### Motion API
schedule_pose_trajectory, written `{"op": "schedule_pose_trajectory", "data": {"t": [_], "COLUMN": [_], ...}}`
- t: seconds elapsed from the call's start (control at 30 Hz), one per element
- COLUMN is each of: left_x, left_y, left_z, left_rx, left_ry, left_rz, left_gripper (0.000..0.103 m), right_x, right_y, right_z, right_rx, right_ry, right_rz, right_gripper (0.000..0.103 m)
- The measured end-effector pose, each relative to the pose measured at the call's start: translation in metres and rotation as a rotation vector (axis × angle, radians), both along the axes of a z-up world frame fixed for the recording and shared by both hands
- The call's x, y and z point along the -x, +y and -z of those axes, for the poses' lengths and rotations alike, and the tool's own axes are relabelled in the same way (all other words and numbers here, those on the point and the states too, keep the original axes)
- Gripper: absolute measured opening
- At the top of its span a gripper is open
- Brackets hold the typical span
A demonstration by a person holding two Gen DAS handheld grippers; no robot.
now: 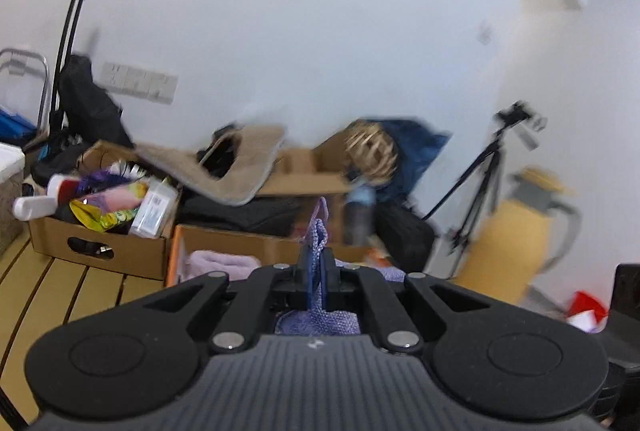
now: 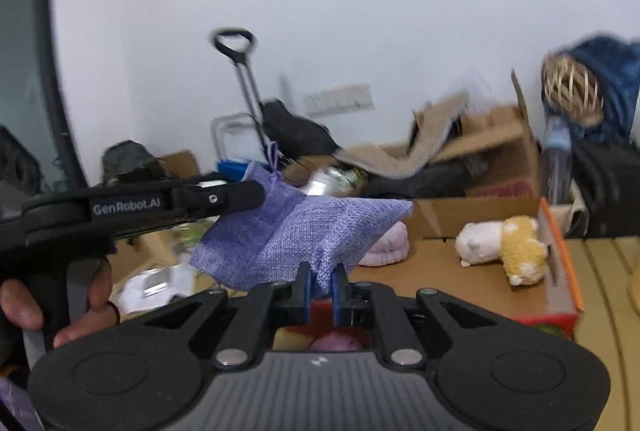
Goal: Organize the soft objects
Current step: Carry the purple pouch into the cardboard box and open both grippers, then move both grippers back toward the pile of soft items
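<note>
- A purple woven pouch (image 2: 304, 231) is held in the air between the two grippers, above the open cardboard box (image 2: 472, 255) that stands on the wooden-slatted surface.
- The left gripper (image 1: 318, 273) is closed on the pouch's top edge beside its drawstring loop (image 1: 322, 209); in the right wrist view it is seen reaching in from the left, clamped at the pouch's upper corner.
- The right gripper (image 2: 321, 289) is closed on the pouch's lower edge, a fold of cloth being pinched between the blue-padded fingers (image 2: 307, 291).
- The pouch is judged to be light and limp: it sags between the two holds and creases freely. The coarse weave should give good friction, so slipping is unlikely. Hemmed edges or corners are judged the best places to be taken hold of, since the middle would only bunch.
- A white and yellow plush toy (image 2: 504, 247) and a pink fluffy cloth (image 2: 386, 245) are seen lying inside the box, the toy near the orange-edged right wall.
- Whether anything is inside the pouch cannot be told.
- The background clutter, including a second box of mixed items (image 1: 100, 227) and a tripod (image 1: 480, 175), is smeared by motion blur and hard to make out.
- The part of the box nearest the right gripper is hidden by its body; only a rounded purple shape (image 2: 334, 343) shows there, and it cannot be identified.
</note>
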State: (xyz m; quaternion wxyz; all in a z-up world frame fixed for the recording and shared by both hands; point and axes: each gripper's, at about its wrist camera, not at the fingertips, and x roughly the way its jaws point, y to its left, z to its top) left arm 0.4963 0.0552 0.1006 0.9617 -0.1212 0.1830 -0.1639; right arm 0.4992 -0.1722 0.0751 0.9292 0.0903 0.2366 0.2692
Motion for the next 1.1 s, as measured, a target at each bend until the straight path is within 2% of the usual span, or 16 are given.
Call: {"op": "schedule_pose_trajectory", "data": {"t": [0.1,0.17,0.23,0.3,0.33,0.37,0.43,0.5,0.67,0.8,0.87,0.97,1.1], "left_x": [-0.047,-0.070,-0.086,-0.086,-0.083,-0.079,-0.068,-0.055,-0.005,0.056,0.087,0.140,0.214], "left_y": [0.003,0.003,0.005,0.010,0.013,0.016,0.019,0.018,0.015,0.012,0.011,0.010,0.008], "left_z": [0.026,0.046,0.065,0.076,0.077,0.077,0.071,0.058,0.017,-0.014,-0.027,-0.044,-0.048], "left_rx": [-0.033,-0.083,-0.123,-0.136,-0.133,-0.132,-0.139,-0.163,-0.175,-0.193,-0.207,-0.219,-0.236], "left_ry": [0.070,0.112,0.175,0.188,0.187,0.182,0.152,0.128,0.080,0.011,-0.026,-0.085,-0.143], "left_rz": [-0.043,-0.075,-0.119,-0.106,-0.106,-0.104,-0.105,-0.111,-0.109,-0.108,-0.113,-0.134,-0.141], "left_gripper": [0.004,0.006,0.008,0.008,0.013,0.023,0.038,0.040,0.054,0.063,0.075,0.081,0.084], "right_x": [-0.051,-0.079,-0.095,-0.103,-0.103,-0.102,-0.098,-0.091,-0.048,0.008,0.041,0.097,0.171], "right_y": [0.017,0.027,0.035,0.038,0.035,0.033,0.026,0.018,-0.011,-0.036,-0.047,-0.062,-0.077], "right_z": [0.024,0.043,0.063,0.077,0.079,0.077,0.070,0.057,0.009,-0.032,-0.050,-0.068,-0.073], "right_rx": [0.038,0.065,0.095,0.104,0.096,0.095,0.083,0.084,0.082,0.110,0.133,0.164,0.187], "right_ry": [0.072,0.122,0.176,0.226,0.219,0.214,0.200,0.160,0.071,-0.029,-0.080,-0.160,-0.269], "right_rz": [0.020,0.028,0.021,0.010,0.012,0.018,0.027,0.039,0.055,0.075,0.085,0.103,0.158], "right_gripper": [0.009,0.010,0.014,0.017,0.024,0.029,0.059,0.059,0.060,0.067,0.072,0.078,0.088]}}
